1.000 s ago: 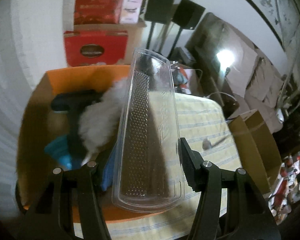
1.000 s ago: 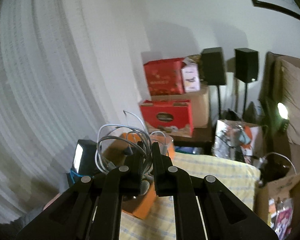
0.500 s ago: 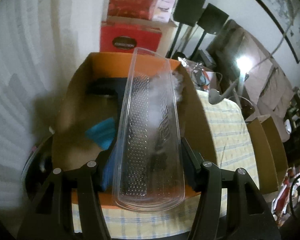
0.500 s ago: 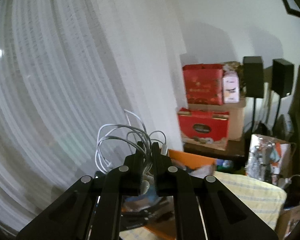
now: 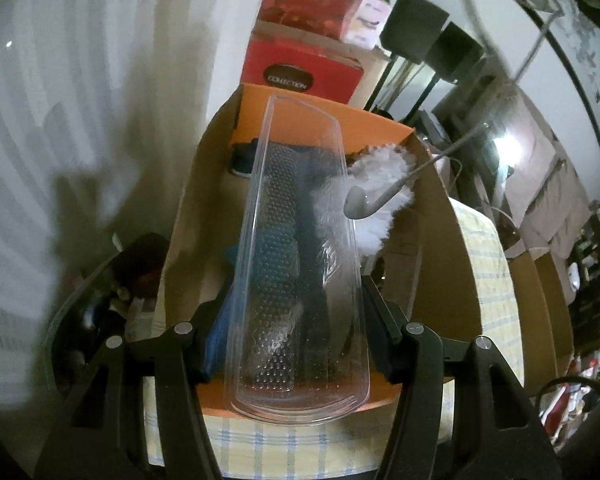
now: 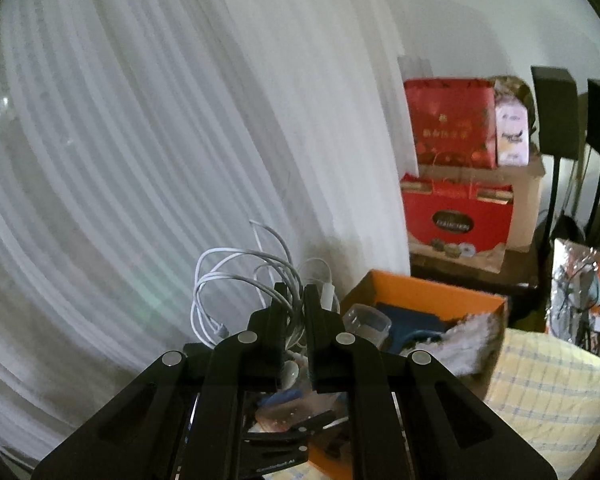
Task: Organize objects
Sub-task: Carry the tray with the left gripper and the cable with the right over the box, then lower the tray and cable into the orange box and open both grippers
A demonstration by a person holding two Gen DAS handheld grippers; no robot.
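Orange box (image 5: 324, 118): cardboard, open-topped, on a yellow checked cloth (image 5: 488, 280); in the left wrist view it fills the middle, in the right wrist view it sits at 4 o'clock from centre (image 6: 428, 294).
Box contents: white fluffy duster (image 5: 380, 184) toward 1 o'clock inside the box, dark items and something blue under the grater; details blurred.
Backdrop: white pleated curtain (image 6: 160, 140) from 9 to 12 o'clock; red gift boxes (image 6: 456, 216) stacked on brown cartons at 2 o'clock; two black speakers (image 6: 556, 112) on stands at 3 o'clock.
Grater in clear cover (image 5: 296, 280): long, perforated metal inside transparent plastic, running from 6 toward 12 o'clock above the box interior, its near end past the box's front edge.
Left gripper (image 5: 296, 312): jaws spread wide, pressed against both long sides of the clear cover, holding it.
White earphone cable (image 6: 240, 276): loose coils sticking up at 11 o'clock from the right fingers; one earbud (image 5: 358, 204) dangles on its wire over the duster in the left wrist view.
Right gripper (image 6: 296, 300): jaws nearly together, pinching the cable bundle, raised above the box's left side.
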